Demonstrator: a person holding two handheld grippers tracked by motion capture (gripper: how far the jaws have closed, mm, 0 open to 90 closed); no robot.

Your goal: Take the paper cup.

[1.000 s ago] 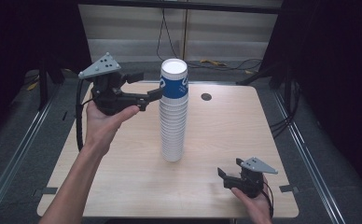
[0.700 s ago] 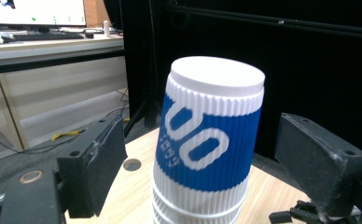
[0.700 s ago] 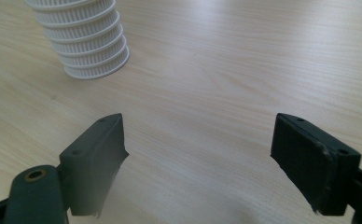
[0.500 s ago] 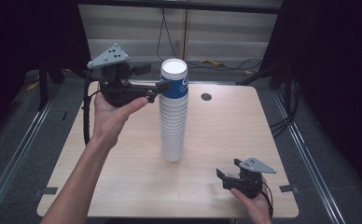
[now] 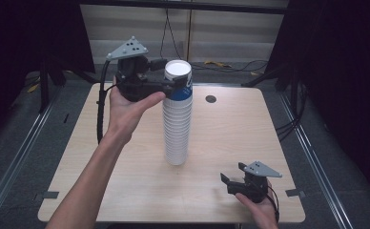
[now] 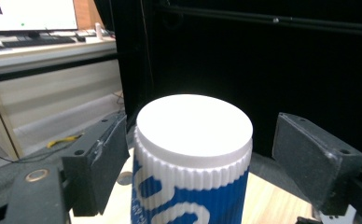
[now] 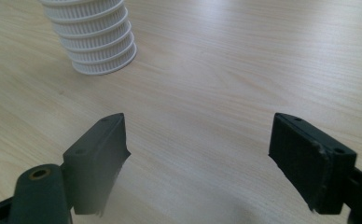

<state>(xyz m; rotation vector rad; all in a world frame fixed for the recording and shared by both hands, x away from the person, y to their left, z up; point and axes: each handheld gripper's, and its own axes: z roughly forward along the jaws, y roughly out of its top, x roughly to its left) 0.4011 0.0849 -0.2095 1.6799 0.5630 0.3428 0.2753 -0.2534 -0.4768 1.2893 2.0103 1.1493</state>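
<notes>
The pale wood-grain table [image 5: 102,191] carries everything here, and the landmark on it is the tall stack of white ribbed paper cups [image 5: 176,129], standing upright near the table's middle; its ridged foot shows in the right gripper view [image 7: 95,42] resting flat on the wood. At the head of the stack sits the top cup with a blue-and-white printed wall [image 5: 180,88], its white mouth facing up; in the left gripper view the same cup [image 6: 193,186] rises between the two black jaws.

The left gripper [image 5: 171,86], held in the person's left hand [image 5: 126,107], is level with the stack's top, reaching in from the stack's left; its jaws stand spread to either side of the blue cup with a gap on each flank, so nothing is clamped. The right gripper [image 5: 233,183] lies low on the table, well to the right of the stack's foot and nearer the person; its jaws are likewise wide apart over bare wood [image 7: 198,126]. A small dark round hole [image 5: 210,99] sits beyond the stack to its right.

As for progress, I judge the work barely begun: the approach to the top cup is made; the closing, the lifting free and the setting down all remain, and no cup stands apart from the stack.
</notes>
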